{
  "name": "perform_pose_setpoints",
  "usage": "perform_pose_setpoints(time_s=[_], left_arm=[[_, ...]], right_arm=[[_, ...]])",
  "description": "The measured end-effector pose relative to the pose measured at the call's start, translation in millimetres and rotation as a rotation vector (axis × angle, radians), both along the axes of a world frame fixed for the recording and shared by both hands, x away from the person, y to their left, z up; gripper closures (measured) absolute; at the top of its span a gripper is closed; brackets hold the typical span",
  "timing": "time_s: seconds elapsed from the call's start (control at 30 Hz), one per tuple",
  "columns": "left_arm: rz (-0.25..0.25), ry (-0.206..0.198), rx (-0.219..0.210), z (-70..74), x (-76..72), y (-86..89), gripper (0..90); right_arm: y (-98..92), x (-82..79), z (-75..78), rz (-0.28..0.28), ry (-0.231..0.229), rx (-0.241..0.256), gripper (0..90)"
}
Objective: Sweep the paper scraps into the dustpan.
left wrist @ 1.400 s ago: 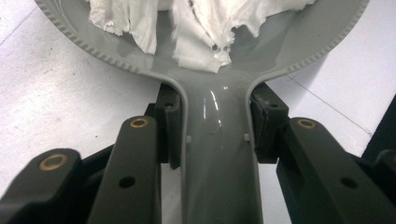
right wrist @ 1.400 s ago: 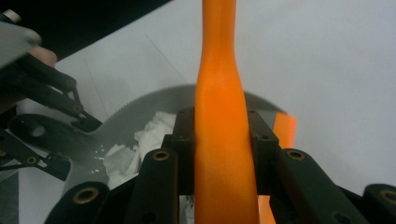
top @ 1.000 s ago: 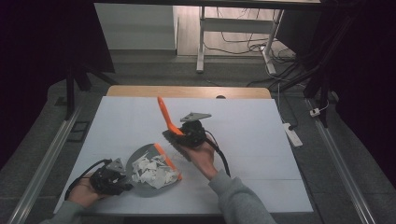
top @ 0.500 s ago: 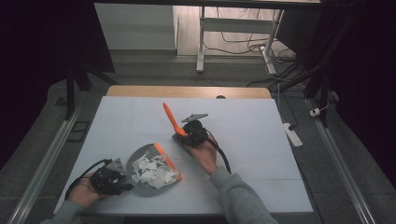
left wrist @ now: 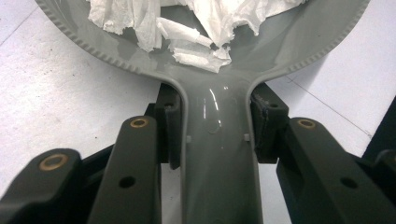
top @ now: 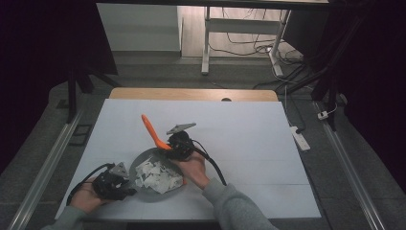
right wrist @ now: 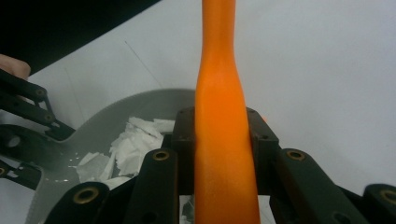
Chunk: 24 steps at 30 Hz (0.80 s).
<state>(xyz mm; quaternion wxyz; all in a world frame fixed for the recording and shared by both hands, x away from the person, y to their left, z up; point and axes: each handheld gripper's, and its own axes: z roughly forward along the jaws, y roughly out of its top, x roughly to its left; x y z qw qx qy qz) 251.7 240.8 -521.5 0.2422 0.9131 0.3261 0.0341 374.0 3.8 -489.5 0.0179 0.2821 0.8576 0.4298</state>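
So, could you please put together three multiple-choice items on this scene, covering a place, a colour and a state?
1. Where do the torn paper scraps lie?
A. in the grey dustpan
B. on the floor
C. on the wooden table edge

2. What colour is the tool handle in the right gripper?
A. blue
B. orange
C. green

3. What is the state of the left gripper?
A. open above the table
B. shut on nothing
C. shut on the dustpan's handle

Answers:
1 A, the white scraps sit inside the pan in the high view.
2 B, the right gripper view shows an orange handle between the fingers.
3 C, the left gripper view shows both pads pressed against the grey handle.
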Motion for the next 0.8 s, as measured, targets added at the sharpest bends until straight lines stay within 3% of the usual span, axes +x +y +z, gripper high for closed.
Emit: perform_pose_setpoints(time_s=[0.33, 0.7, 0.8], left_arm=[[0.0, 0.0, 0.001, 0.2, 0.1, -0.1, 61.9], [-0.002, -0.001, 0.001, 0.3, 0.1, 0.1, 61.9], [-0.002, 0.0, -0.001, 0.1, 0.1, 0.0, 61.9]], right_arm=[[-35.4, 14.3, 18.5, -0.094, -0.041, 0.036, 70.5], [-47.7, 23.3, 5.9, -0.143, -0.1, -0.086, 70.4], [-56.4, 29.3, 5.8, -0.177, -0.102, -0.085, 70.4]])
